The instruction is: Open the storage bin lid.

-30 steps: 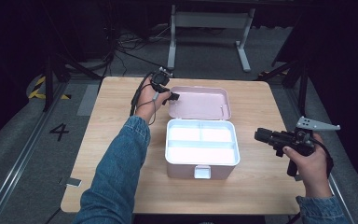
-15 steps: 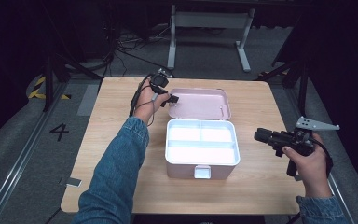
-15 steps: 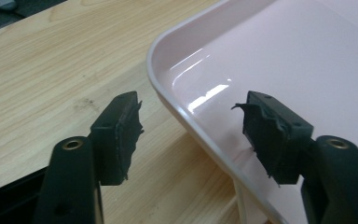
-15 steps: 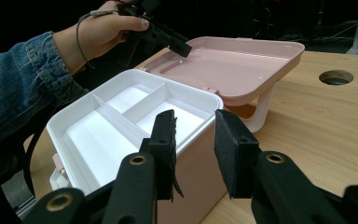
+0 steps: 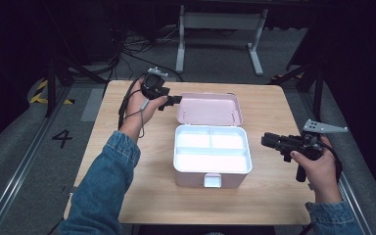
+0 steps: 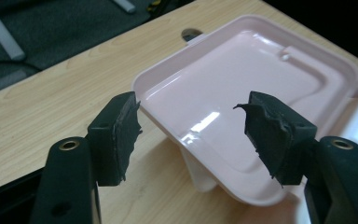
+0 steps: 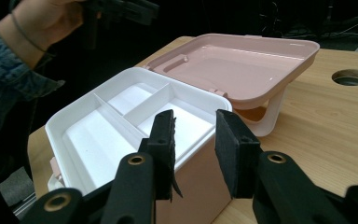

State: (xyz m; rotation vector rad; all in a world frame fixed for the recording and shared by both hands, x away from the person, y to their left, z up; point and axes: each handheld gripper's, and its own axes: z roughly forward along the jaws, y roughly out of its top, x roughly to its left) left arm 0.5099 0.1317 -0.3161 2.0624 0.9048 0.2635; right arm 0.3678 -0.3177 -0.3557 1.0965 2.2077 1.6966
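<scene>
The pink storage box (image 5: 212, 161) sits near the middle of the wooden desk (image 5: 264, 196), its body toward the person and its latch tab (image 5: 212, 180) on the near wall. The box is open: the pink lid (image 5: 209, 108) is swung back on the far side and lies nearly flat, its hollow inner face up, propped clear of the desk by a white handle (image 7: 271, 116) beneath it. Inside the body sits a white tray (image 5: 211, 149) with three compartments — two small ones at the back and one long one at the front. The left tool (image 5: 169, 101) is held above the desk just beside the lid's left edge, jaws pointing toward the lid; in the left gripper view the jaws stand wide apart with one lid corner seen between and beyond them, and the pads press on nothing — the tool is released, the jaws having just been opening. The right tool (image 5: 269, 141) is held to the right of the box, apart from it, jaws aimed at the box's right wall. In the right gripper view its jaws stand partly apart, empty, having just been opening slightly. A round cable hole (image 7: 351, 77) shows in the desk beyond the lid.
</scene>
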